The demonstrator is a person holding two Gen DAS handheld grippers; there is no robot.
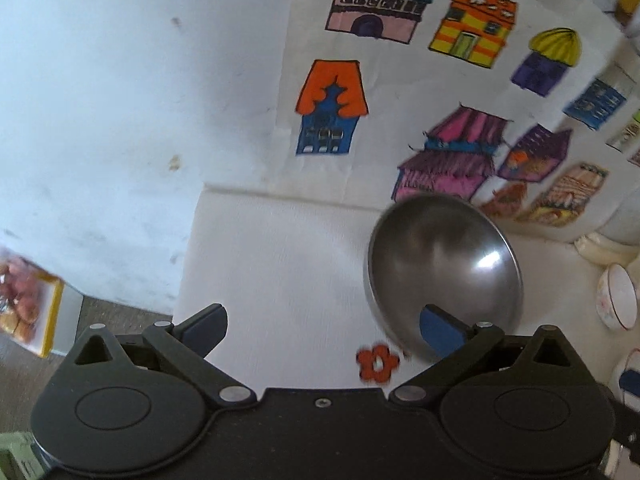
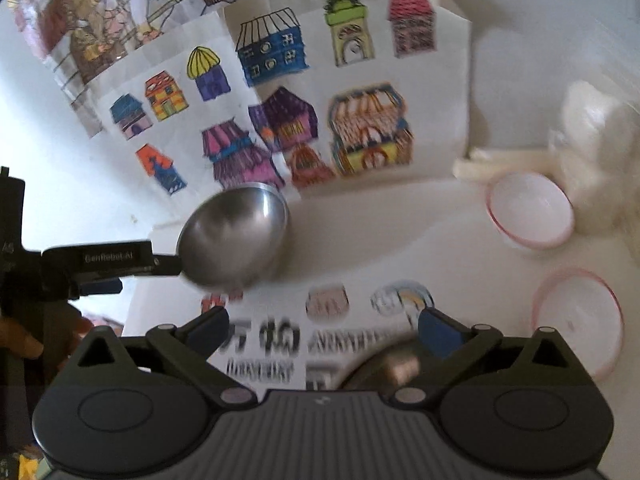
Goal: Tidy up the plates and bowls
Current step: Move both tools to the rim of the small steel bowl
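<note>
We are between grasps: our left gripper [image 1: 324,330] and right gripper [image 2: 322,330] both have their fingers released, holding nothing. The steel bowl [image 2: 236,236] sits left of centre on the worktop [image 2: 400,240], two white bowls [image 2: 530,208] at right. Next, we judge, a rim grasp for stacking.

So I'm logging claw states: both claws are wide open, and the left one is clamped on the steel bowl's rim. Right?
Not quite. The left claw is wide open and grips nothing; the steel bowl sits free on the table, as the left wrist view shows. The right claw is wide open too.
</note>
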